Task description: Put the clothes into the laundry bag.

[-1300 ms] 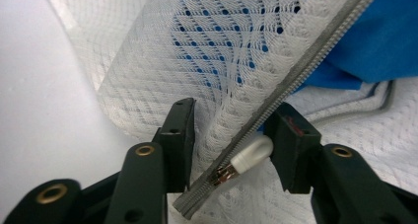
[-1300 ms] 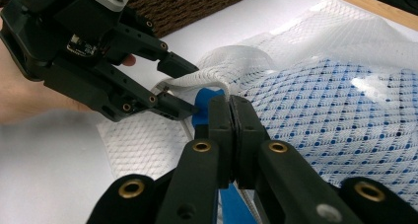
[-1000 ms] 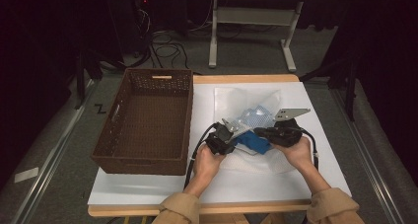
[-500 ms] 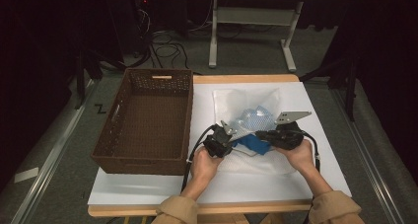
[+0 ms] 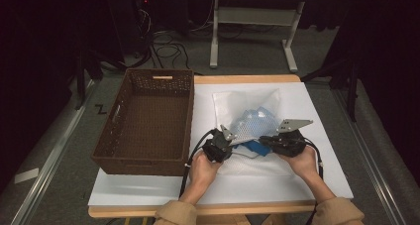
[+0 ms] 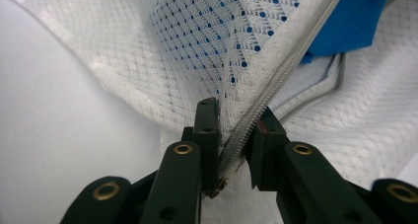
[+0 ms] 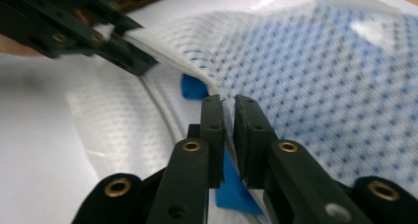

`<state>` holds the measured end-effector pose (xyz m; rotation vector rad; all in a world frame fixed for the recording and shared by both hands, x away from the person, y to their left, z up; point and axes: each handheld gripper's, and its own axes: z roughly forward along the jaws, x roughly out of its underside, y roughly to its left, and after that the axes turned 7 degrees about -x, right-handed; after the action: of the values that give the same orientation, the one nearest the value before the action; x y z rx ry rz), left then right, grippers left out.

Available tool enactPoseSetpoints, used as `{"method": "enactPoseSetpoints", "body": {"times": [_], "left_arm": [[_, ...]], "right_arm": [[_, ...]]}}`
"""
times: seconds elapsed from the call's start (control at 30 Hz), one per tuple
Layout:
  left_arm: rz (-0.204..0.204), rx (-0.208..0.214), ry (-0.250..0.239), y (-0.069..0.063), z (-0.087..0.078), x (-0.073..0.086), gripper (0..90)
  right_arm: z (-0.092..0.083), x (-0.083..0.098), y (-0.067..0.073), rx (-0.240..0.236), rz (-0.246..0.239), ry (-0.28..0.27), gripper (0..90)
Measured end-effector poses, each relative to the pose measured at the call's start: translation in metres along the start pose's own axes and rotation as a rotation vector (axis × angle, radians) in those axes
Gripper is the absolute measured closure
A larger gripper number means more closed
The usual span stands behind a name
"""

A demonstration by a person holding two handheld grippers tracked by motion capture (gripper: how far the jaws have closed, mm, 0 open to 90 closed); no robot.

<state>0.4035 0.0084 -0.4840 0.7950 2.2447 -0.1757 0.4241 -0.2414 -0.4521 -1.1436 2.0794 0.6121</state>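
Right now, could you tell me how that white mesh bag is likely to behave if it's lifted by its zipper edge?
Probably floppy: the mesh bag drapes in folds between the left gripper and right gripper. Likely light, being thin netting. The blue cloth inside may slide out through the opening.

High view looks forward and down over the desk point(image 5: 148, 193); both gripper views sit close, sharing the mesh bag point(image 6: 207, 46).

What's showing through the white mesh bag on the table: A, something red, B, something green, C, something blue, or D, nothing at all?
C: blue fabric shows through the white mesh bag and pokes out at its zipper edge, where the left gripper has its jaws around that edge.
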Motion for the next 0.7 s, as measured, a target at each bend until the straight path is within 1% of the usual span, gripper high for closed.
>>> {"method": "enactPoseSetpoints", "body": {"times": [0.1,0.17,0.27,0.37,0.57,0.6,0.63,0.67,0.7], "left_arm": [[-0.016,0.019,-0.001,0.002,-0.001,0.004,77.0],[-0.016,0.020,-0.006,0.002,-0.002,0.006,77.0],[-0.014,0.020,-0.009,0.002,-0.003,0.007,77.0],[-0.024,0.024,-0.012,0.002,-0.003,0.009,76.9],[-0.023,0.026,-0.006,0.001,-0.003,0.011,77.1],[-0.023,0.026,-0.007,0.001,-0.003,0.011,77.1],[-0.025,0.025,-0.008,0.001,-0.004,0.011,77.1],[-0.026,0.025,-0.008,0.002,-0.004,0.011,77.1],[-0.025,0.025,-0.006,0.002,-0.004,0.011,77.1]], "right_arm": [[-0.001,0.009,-0.005,0.012,0.024,0.004,81.0],[-0.003,0.015,-0.007,0.014,0.034,0.001,79.9],[-0.003,0.022,-0.008,0.020,0.045,0.008,75.7],[-0.003,0.032,-0.008,0.042,0.042,0.007,69.3],[-0.005,0.044,-0.007,0.084,0.037,-0.001,63.8],[-0.005,0.045,-0.007,0.096,0.036,0.014,63.6],[-0.004,0.046,-0.008,0.106,0.032,0.016,63.6],[-0.004,0.048,-0.009,0.118,0.037,0.020,63.3],[-0.004,0.049,-0.010,0.121,0.032,0.032,63.1]]}}
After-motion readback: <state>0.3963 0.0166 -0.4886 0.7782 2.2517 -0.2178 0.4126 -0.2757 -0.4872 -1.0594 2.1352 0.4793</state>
